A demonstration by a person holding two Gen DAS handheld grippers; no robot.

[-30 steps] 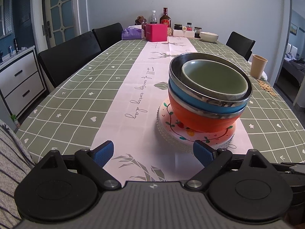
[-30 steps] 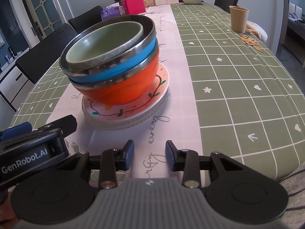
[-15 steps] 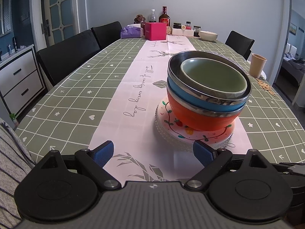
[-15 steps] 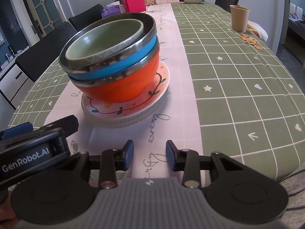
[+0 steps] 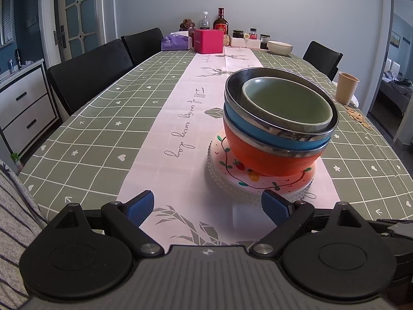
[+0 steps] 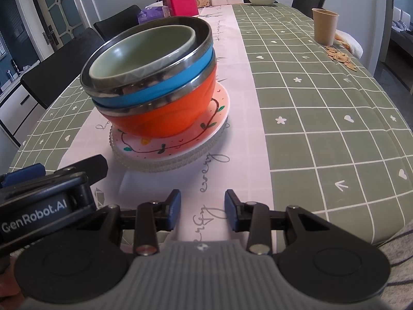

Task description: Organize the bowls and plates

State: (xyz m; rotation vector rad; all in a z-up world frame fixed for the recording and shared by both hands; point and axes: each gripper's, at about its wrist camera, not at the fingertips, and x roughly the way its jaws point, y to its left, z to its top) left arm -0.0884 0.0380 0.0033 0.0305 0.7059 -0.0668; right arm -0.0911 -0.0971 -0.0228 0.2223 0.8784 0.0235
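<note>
Three bowls sit nested on a stack of plates in the middle of the bench (image 5: 108,118), on its pink runner. Largest first: the plates (image 5: 260,180), a painted one on top of clear beaded ones, lie flat; the orange bowl (image 5: 268,159) rests on them, the blue bowl (image 5: 258,129) inside it, and the small green bowl (image 5: 286,102) sits off-centre in the blue one, so the top of the pile leans slightly.

The stack looks done; the task seems at or near its end.

Both grippers hang just short of the stack, clear of it. The left gripper (image 5: 207,206) has its fingers spread wide and empty; the stack lies ahead and to its right, its right finger just beside the plate rim. The right gripper (image 6: 202,210) has its fingers partly apart, also empty; the stack lies ahead and to its left. The left looks nearer. Round stack, so no long axis; any further grasp would likely go for a rim.
</note>
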